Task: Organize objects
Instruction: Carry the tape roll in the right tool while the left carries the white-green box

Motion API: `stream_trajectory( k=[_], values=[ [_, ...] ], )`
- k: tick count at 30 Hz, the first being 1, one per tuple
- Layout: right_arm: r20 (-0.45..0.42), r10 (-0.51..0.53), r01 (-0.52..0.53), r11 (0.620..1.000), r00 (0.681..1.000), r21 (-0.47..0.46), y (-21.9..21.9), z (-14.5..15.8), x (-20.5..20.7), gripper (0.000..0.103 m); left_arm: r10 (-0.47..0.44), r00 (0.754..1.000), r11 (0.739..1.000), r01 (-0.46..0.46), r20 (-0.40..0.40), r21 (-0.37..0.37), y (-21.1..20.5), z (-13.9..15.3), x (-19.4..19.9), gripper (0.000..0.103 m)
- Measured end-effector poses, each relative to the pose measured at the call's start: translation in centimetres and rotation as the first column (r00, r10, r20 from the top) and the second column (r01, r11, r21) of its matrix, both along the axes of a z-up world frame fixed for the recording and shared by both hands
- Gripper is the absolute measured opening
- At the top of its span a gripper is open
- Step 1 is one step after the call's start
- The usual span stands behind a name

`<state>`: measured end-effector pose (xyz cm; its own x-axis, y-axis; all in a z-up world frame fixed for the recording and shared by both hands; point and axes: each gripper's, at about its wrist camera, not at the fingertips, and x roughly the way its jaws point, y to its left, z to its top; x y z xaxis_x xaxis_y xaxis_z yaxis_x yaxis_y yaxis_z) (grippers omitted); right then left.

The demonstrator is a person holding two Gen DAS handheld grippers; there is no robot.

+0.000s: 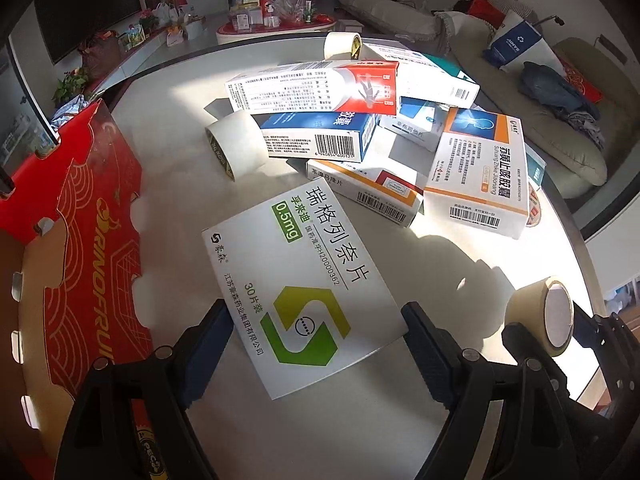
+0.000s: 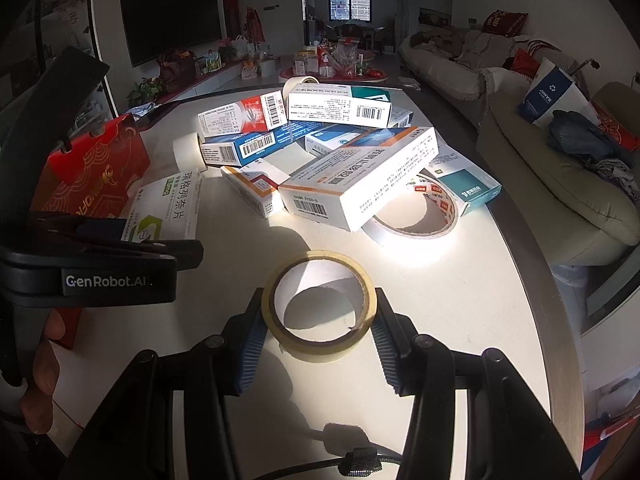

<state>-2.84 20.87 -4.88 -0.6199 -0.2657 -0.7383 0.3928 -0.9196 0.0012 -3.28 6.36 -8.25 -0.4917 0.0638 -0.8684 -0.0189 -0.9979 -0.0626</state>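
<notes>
The white medicine box (image 1: 308, 288) and the tape roll (image 2: 319, 305) are clamped between the left fingers (image 1: 212, 344) and right fingers (image 2: 250, 354) respectively, seemingly mid-carry, so a set-down spot, perhaps the red carton (image 1: 80, 240), is called for next.

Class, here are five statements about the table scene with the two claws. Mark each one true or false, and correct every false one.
1. The left claw holds a white and green medicine box. True.
2. The right claw holds a blue box. False: it grips a beige tape roll.
3. A red carton stands at the table's left. True.
4. The medicine boxes are lined up in a neat row. False: the medicine box pile is a loose heap.
5. The table carries only one tape roll. False: several more show, such as a wide tape roll under the orange-edged box.
</notes>
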Motion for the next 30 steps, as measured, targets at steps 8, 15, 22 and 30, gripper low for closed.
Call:
stream_trajectory(
  k=[8, 15, 22, 30],
  values=[
    [-0.019, -0.085, 0.084, 0.996, 0.996, -0.038, 2.7, 0.5, 0.1, 0.049, -0.13, 0.988, 0.991, 0.13, -0.085, -0.004, 0.4, 2.2, -0.1, 0.089],
    [-0.031, -0.102, 0.1, 0.993, 0.994, -0.059, 3.6, 0.9, 0.6, 0.049, -0.219, 0.964, 0.965, 0.191, -0.154, -0.179, 2.4, 3.5, 2.3, 0.089],
    [-0.03, -0.132, 0.13, 0.989, 0.991, -0.073, 4.4, 2.0, 1.0, 0.049, -0.261, 0.951, 0.947, 0.219, -0.167, -0.235, 3.3, 4.6, 3.6, 0.089],
    [-0.054, -0.144, 0.14, 0.988, 0.988, -0.071, 3.7, 4.2, 2.0, 0.049, -0.205, 0.961, 0.971, 0.176, -0.187, -0.162, 0.7, 6.8, 3.9, 0.089]
  ],
)
